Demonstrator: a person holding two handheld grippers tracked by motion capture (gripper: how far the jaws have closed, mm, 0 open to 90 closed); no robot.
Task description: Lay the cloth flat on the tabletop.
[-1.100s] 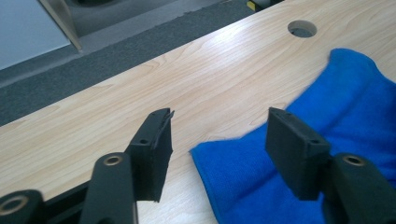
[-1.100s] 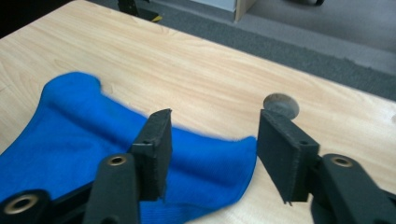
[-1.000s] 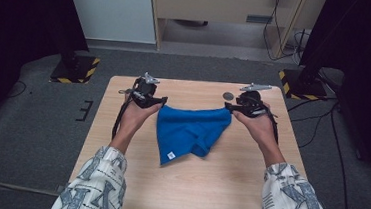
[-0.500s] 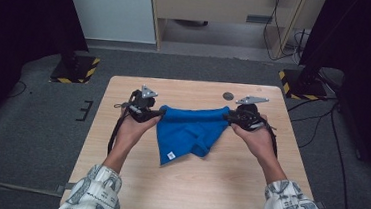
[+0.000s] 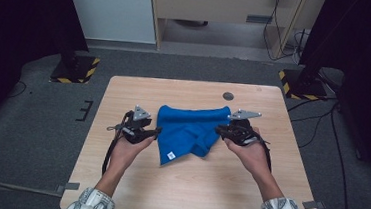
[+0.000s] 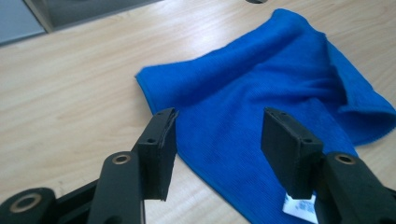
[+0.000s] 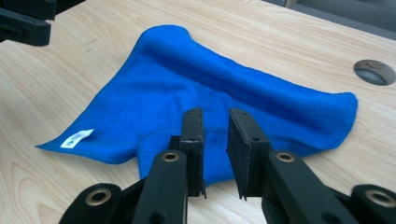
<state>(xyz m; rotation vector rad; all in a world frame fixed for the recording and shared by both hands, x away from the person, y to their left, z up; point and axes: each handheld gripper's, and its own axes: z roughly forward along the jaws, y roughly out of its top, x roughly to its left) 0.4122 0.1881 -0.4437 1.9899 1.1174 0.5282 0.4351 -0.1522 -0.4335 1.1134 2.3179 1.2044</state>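
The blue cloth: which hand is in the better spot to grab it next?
Probably the right. The right gripper has its jaws nearly together, just closing in, over the blue cloth's near edge. The left gripper has its jaws wide apart above the cloth.

Nothing here can be read. The one thing that carries print is a small white tag [image 6: 299, 208] sewn to a corner of the blue cloth [image 6: 261, 107]; in the left gripper view it shows faint bluish marks, too blurred to make out as letters or numbers. In the right gripper view the same tag [image 7: 77, 138] is only a pale strip with smudged print, and from the high view it is a white speck [image 5: 170, 155]. The yellow-and-black hazard stripes [image 5: 92, 70] on the floor stands bear no wording.
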